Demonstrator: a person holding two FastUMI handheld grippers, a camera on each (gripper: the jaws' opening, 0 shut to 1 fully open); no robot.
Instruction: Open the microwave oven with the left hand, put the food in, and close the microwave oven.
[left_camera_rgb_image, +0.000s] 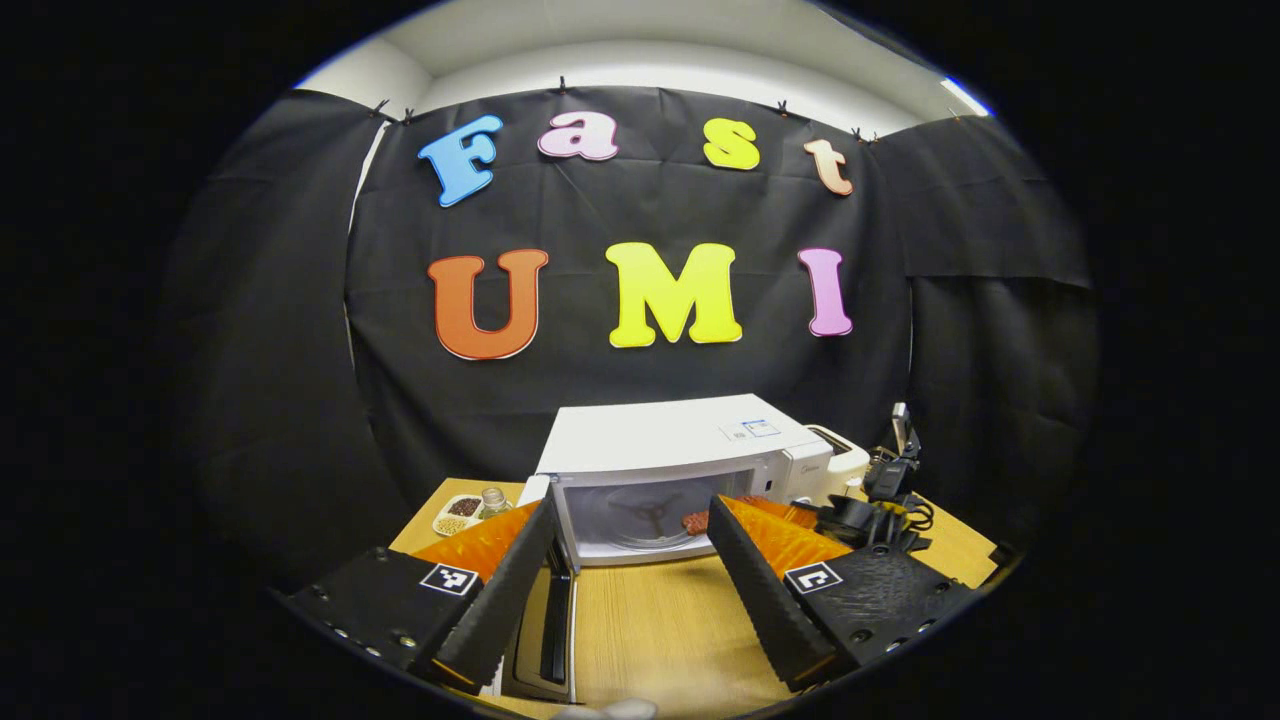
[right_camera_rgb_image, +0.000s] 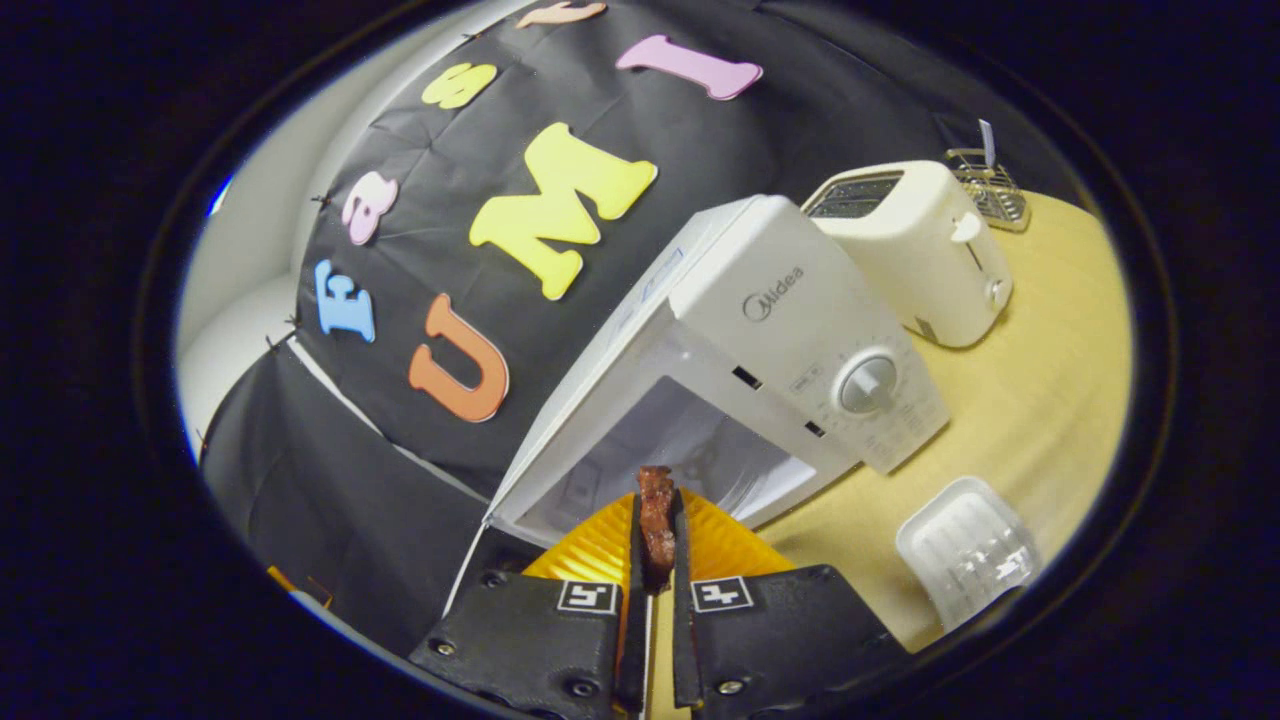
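While our left gripper (left_camera_rgb_image: 630, 560) hangs above the wooden table (left_camera_rgb_image: 660, 630) with its fingers spread wide and nothing between them, the left gripper view looks straight into the white microwave oven (left_camera_rgb_image: 680, 450). Its door (left_camera_rgb_image: 545, 625) is swung fully open toward us, lying low at the left finger. At the cavity's right edge we see a reddish-brown piece of food (left_camera_rgb_image: 695, 521), with the other gripper (left_camera_rgb_image: 860, 515) just beside it. A small dish of beans (left_camera_rgb_image: 457, 514) and a jar (left_camera_rgb_image: 492, 500) sit left of the oven.

Tilted hard, the right gripper view shows our right gripper (right_camera_rgb_image: 655, 545) closed tight on the strip of meat (right_camera_rgb_image: 657, 520), both fingers pressing it, right at the mouth of the open microwave oven (right_camera_rgb_image: 760, 330). Beyond the oven stands a cream toaster (right_camera_rgb_image: 920, 250), then a wire rack (right_camera_rgb_image: 985, 185); a clear plastic tray (right_camera_rgb_image: 965, 550) lies on the table (right_camera_rgb_image: 1050, 380).
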